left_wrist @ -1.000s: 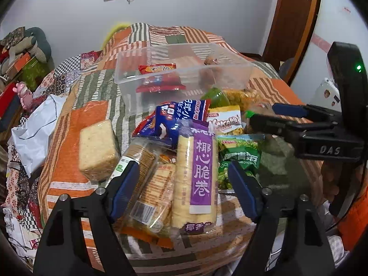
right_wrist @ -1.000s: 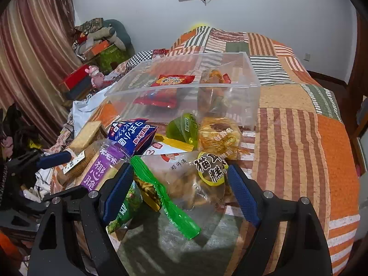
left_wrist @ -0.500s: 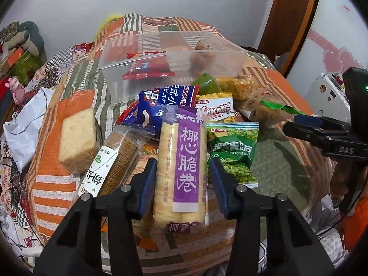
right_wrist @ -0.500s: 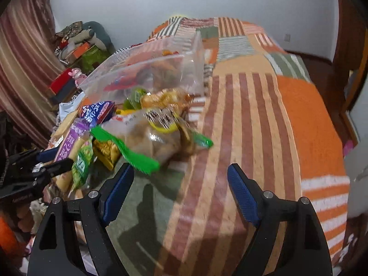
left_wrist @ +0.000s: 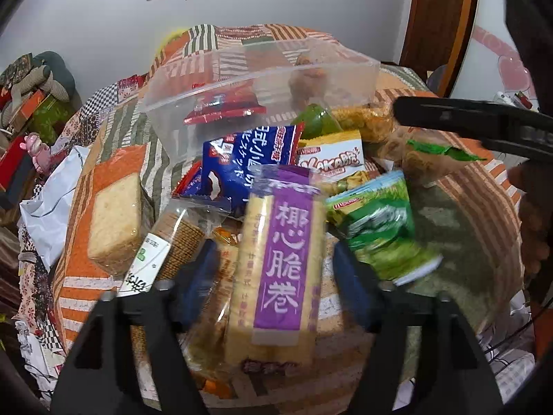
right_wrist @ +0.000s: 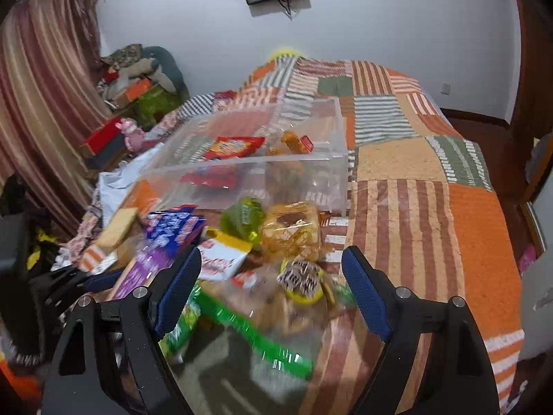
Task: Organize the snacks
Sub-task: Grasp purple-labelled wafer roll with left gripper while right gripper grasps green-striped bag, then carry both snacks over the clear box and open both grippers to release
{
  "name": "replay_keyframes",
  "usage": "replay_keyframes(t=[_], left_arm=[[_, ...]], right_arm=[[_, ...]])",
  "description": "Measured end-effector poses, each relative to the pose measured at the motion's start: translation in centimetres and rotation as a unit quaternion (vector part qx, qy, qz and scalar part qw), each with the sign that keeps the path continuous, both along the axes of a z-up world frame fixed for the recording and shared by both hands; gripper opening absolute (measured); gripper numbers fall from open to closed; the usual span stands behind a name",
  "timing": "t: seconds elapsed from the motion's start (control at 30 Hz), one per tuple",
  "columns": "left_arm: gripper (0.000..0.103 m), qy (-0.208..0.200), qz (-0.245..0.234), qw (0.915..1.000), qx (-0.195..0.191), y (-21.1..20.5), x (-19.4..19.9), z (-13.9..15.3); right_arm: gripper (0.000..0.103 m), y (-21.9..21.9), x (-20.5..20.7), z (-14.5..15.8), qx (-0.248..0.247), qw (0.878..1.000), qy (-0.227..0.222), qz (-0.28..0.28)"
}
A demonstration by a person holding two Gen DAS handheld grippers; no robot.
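Straddled the purple-labelled roll pack [left_wrist: 276, 269] with the left gripper [left_wrist: 273, 273], jaws opening and clear of it, right gripper [right_wrist: 269, 290] wide and empty above the green-sealed bag [right_wrist: 262, 314]; judged mid-pick: close, then carry to the clear bin [left_wrist: 262, 79] behind.

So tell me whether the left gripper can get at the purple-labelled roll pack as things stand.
Probably yes: the purple-labelled roll pack lies on top of the pile, between the opening jaws of the left gripper, with nothing over it.

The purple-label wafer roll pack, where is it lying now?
In the left wrist view the purple-label wafer roll pack lies on the bed between the left gripper jaws, which are opening, beside the green snack bag.
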State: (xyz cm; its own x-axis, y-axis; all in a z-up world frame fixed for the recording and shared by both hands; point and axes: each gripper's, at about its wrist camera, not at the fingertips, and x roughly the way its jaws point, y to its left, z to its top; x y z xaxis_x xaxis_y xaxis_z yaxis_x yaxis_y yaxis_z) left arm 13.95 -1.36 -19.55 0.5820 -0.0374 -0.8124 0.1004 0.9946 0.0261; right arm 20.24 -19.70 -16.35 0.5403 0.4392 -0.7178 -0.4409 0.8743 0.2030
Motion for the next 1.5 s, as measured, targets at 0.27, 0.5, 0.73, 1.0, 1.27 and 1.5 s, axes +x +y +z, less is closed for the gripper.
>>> replay_keyframes(t=[0.27,0.5,0.73,1.0,1.27,1.5], left_arm=[[0.062,-0.019,-0.004,0.9998,0.0,0.3,0.0,-0.1],[0.045,-0.019,-0.015,0.9982,-0.056,1.5,0.0,0.4],[0.044,-0.014,-0.001,0.9977,-0.067,1.7,0.1,0.9],[0.044,-0.028,0.007,0.9969,-0.073,1.8,-0.7,1.9],[0.043,-0.06,0.011,0.9952,-0.077,2.2,-1.1,4.0],[0.041,-0.087,0.018,0.9927,-0.081,2.7,-1.2,6.4]], right_arm=[[0.081,-2.7,-1.2,-1.4,0.002,0.999,0.035,-0.008],[0.082,-5.2,-2.0,-2.0,0.014,0.998,0.062,-0.017],[0.082,-3.2,-0.7,-2.8,0.025,0.997,0.079,0.008],[0.053,-3.4,-1.3,-2.7,0.027,0.997,0.07,0.012],[0.047,-4.2,-2.8,-1.3,0.026,0.999,0.038,0.006],[0.047,-3.9,-2.6,1.2,0.039,0.999,-0.002,0.003]])
